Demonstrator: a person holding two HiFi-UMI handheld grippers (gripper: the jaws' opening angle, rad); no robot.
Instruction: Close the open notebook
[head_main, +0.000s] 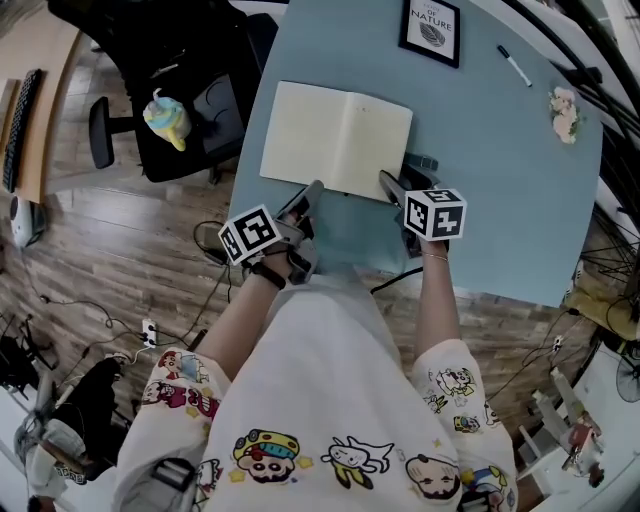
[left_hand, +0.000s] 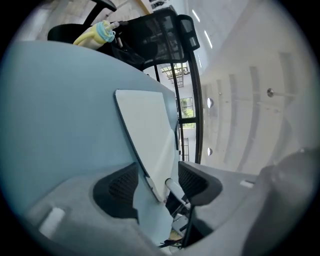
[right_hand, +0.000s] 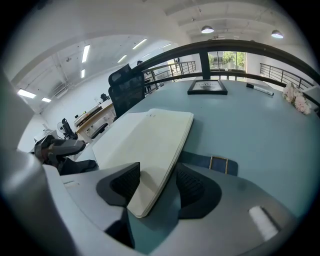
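Along the near edge of the notebook (head_main: 335, 138), left gripper (head_main: 312, 190) and right gripper (head_main: 388, 183), jaws apart astride its corners.

The counter (head_main: 500, 200) is light blue with a round edge. An open notebook (head_main: 335, 138) with blank, cream pages lies on it, close to the near edge. A framed picture (head_main: 431, 28) lies just past the notebook's far right corner. A pen (head_main: 515, 66) lies well to the right of the notebook and farther back. Some pale flowers (head_main: 565, 112) lie far to the notebook's right. A small blue thing (right_hand: 200, 161) peeks out at the notebook's near right corner.
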